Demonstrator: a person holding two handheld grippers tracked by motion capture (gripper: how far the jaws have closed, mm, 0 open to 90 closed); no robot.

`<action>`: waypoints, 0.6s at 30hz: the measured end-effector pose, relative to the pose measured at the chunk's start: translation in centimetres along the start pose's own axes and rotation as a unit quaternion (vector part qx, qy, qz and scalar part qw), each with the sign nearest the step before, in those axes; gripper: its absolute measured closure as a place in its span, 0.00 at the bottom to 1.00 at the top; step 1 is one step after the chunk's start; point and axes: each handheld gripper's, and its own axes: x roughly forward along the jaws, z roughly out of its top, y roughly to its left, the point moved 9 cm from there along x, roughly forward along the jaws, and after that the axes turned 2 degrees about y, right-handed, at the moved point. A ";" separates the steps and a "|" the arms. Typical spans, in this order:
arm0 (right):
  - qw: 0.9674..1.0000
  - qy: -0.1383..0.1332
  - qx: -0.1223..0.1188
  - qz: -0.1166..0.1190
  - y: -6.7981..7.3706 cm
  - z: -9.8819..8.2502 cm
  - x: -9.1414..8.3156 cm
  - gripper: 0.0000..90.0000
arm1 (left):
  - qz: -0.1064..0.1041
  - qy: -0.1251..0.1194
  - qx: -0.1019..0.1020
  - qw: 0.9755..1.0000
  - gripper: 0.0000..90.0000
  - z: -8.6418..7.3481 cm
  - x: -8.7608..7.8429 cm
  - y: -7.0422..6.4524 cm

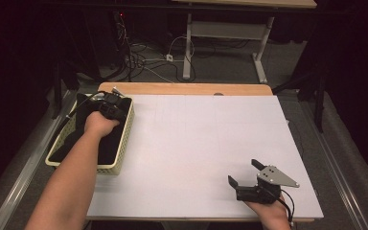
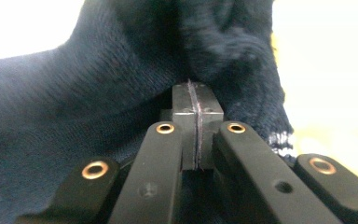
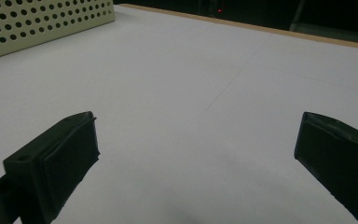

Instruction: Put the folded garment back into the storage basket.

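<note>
Right gripper [image 1: 243,173]: near edge of the table, at the person's right; jaws spread wide with nothing between them; rests low over the white tabletop [image 1: 206,143]; points away from the person and to the left
Left gripper [image 1: 109,106]: over the far end of the basket; jaws pressed together, pads meeting; in the left gripper view dark knit lies all round the tips, whether any is pinched cannot be told
Dark navy knit garment [image 2: 98,93]: lies in the basket, filling it; long axis runs along the basket's length, near-left to far-right; a white-flecked hem shows at the right
Basket [image 1: 122,139]: cream, perforated walls; stands at the left edge of the table, partly past the white sheet
</note>
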 end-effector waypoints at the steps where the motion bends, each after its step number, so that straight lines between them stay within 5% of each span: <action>1: 1.000 0.001 0.001 0.000 0.0 -0.1 0.0 0.00 | -0.001 0.002 0.000 1.000 0.98 -0.1 0.2 0.0; 8: 1.000 0.004 -0.001 0.002 0.2 -0.2 0.1 0.00 | -0.007 0.006 -0.006 1.000 0.98 -0.2 0.5 0.3; 18: 1.000 0.001 -0.002 0.006 0.3 0.0 0.4 0.00 | 0.007 0.002 -0.001 1.000 0.98 -1.8 -3.2 0.4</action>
